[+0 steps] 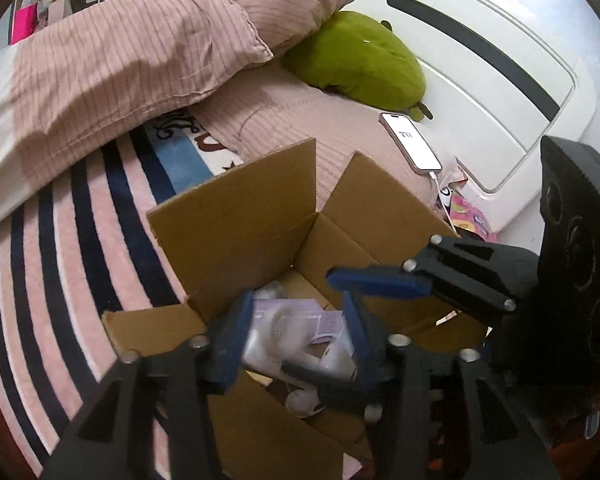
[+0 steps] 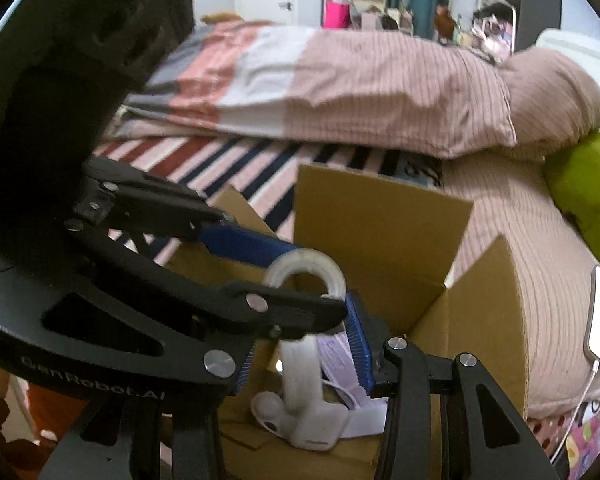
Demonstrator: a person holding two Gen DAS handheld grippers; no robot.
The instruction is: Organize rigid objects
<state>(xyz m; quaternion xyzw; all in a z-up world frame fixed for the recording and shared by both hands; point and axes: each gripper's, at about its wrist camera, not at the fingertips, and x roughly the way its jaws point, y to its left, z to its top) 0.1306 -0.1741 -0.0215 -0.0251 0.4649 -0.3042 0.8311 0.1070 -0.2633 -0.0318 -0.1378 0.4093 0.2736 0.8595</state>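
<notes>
A bedroom: the bed (image 1: 340,120) is covered in pinkish-beige ribbed bedding, with a pink blanket (image 1: 60,260) striped in navy across the near side and a folded duvet (image 2: 340,92) heaped beyond it. A striped pillow (image 1: 284,4) and a green plush toy (image 1: 364,64) lie against the white headboard (image 1: 480,60). On the blanket stands an open cardboard box (image 1: 236,216), its flaps up. Near the headboard a phone (image 1: 410,142) lies screen up, just beside the box, with a white cable plugged in.

Both grippers hang over the box mouth. The left gripper (image 1: 296,344) has its blue pads closed around a roll of clear tape (image 2: 305,274), seen blurred between the pads in the left wrist view; the right wrist view shows the roll pinched just above the box opening. The right gripper (image 2: 300,360) has its fingers spread apart with nothing between them, one blue pad (image 2: 358,344) reaching down into the box. On the box floor lie a white plastic device (image 2: 306,412) with a curved arm and a pale lilac packet (image 1: 300,312) beside it
</notes>
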